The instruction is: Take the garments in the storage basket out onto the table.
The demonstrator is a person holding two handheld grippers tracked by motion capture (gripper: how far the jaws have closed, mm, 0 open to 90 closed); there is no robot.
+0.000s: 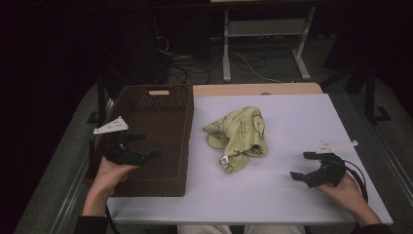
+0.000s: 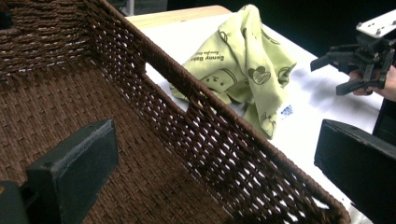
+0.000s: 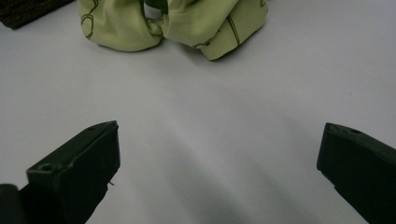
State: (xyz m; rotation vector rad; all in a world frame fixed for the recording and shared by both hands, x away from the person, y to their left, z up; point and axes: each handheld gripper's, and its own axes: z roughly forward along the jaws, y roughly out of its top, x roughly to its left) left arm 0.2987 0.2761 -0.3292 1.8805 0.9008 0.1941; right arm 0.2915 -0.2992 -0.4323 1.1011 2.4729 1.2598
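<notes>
A crumpled light-green cloth [image 1: 238,136] with dark printed drawings lies mid-table on the white tabletop [image 1: 297,117]. To its left stands a brown woven basket [image 1: 189,122], with nothing visible inside. My left gripper [image 1: 148,145] is open over the basket. In the left gripper view the left gripper [image 2: 215,177] straddles the basket's wall [image 2: 210,107], one jaw inside and one outside, with the cloth [image 2: 243,60] beyond. My right gripper [image 1: 299,165] is open above bare table to the right of the cloth. The right gripper [image 3: 217,172] holds nothing, and the cloth [image 3: 173,23] lies ahead of it.
A wooden strip [image 1: 258,89] runs along the table's far edge. Behind it are white desk legs [image 1: 226,53] and floor cables in a dark room. The right gripper [image 2: 334,74] appears far off in the left gripper view. A basket corner [image 3: 28,9] shows in the right gripper view.
</notes>
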